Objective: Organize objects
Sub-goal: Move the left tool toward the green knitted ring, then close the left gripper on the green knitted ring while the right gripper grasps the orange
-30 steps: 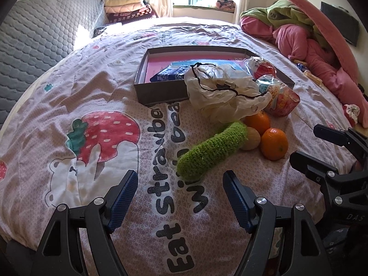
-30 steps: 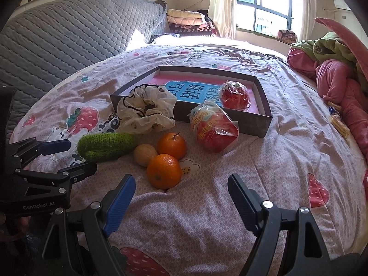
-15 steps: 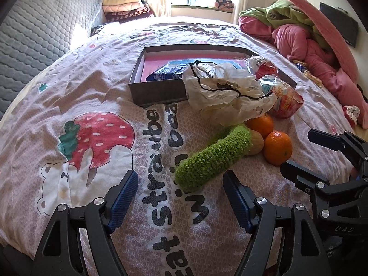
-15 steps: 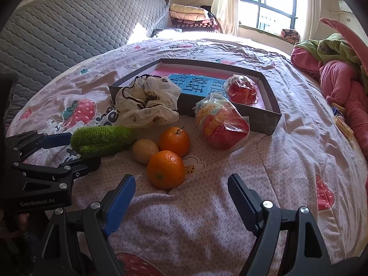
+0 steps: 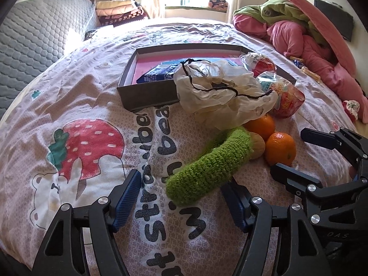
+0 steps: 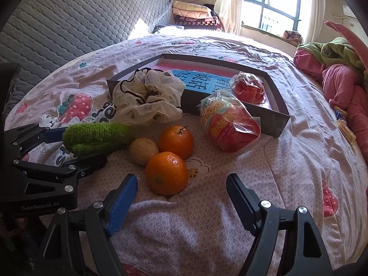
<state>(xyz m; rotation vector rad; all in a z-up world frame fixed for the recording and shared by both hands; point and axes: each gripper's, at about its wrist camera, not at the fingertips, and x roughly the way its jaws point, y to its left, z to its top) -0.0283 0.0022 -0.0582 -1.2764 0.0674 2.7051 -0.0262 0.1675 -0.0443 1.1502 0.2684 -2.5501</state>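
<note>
Here, strawberry-print quilt [image 5: 96, 96] covers bed; grey box [image 6: 276, 117] on it, window [image 6: 271, 7] behind; both fingers apart.

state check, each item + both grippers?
left gripper: open, green knit tube between its fingers
right gripper: open, empty
green knit tube: lying on bed
two oranges: on bed, outside box
walnut: on bed, beside oranges
cream scrunchie: draped against box wall
box: open, holds blue packet and a red bag
red snack bag: sealed, outside box
</note>
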